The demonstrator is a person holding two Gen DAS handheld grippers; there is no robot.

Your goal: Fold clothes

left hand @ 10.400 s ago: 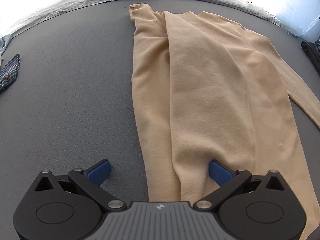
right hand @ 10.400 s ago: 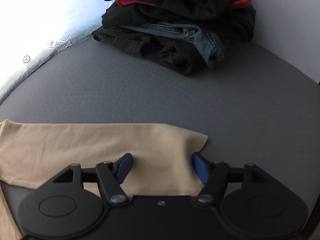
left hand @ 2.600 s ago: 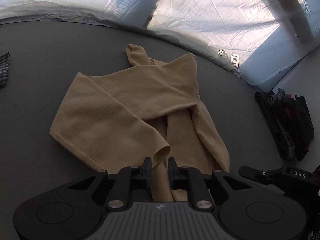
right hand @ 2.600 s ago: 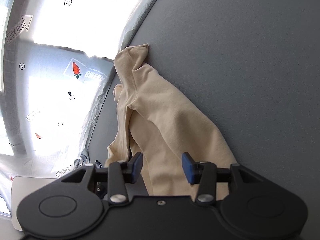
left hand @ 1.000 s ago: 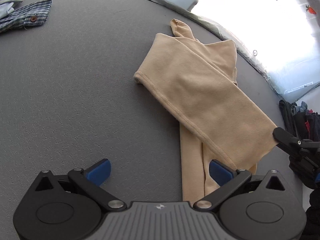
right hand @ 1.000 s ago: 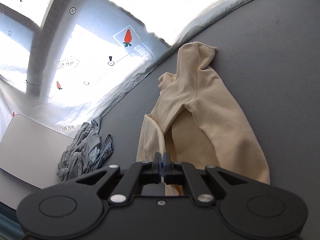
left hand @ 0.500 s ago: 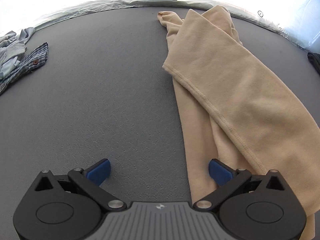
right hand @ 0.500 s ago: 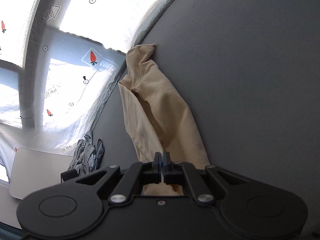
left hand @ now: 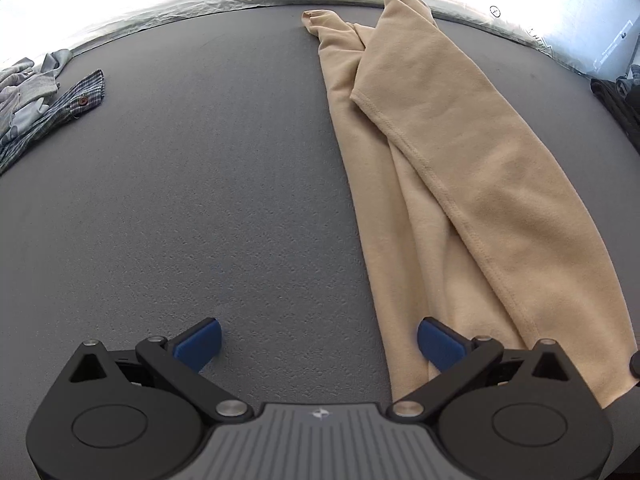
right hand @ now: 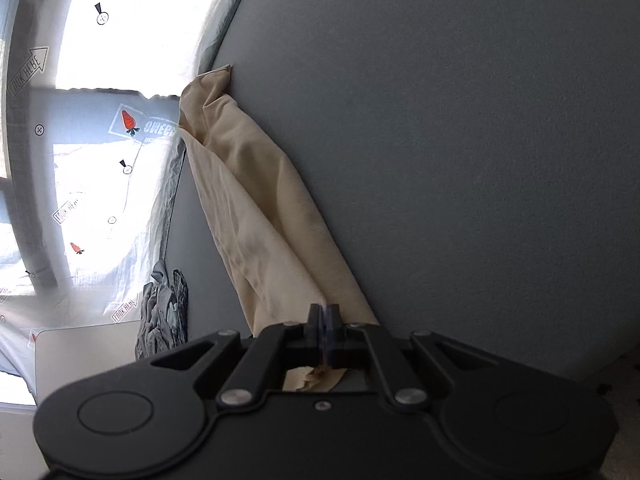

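A beige long-sleeved top (left hand: 460, 152) lies on the grey table (left hand: 200, 184), folded lengthwise into a long strip, with its hemmed edge folded over on top. My left gripper (left hand: 320, 346) is open and empty low over the table, with its right fingertip (left hand: 438, 346) at the near end of the top's left edge. My right gripper (right hand: 324, 316) is shut on the near edge of the beige top (right hand: 256, 208), which stretches away from it towards the table's far edge.
A checked shirt and grey clothes (left hand: 36, 96) lie in a heap at the table's far left; they also show in the right wrist view (right hand: 162, 312). Dark clothes (left hand: 618, 100) lie at the far right. White printed sheeting (right hand: 100, 160) hangs beyond the table.
My left gripper has stayed open and moved closer along the top's left edge. My right gripper, still shut on the fabric, has drawn the folded-over layer flatter and straighter.
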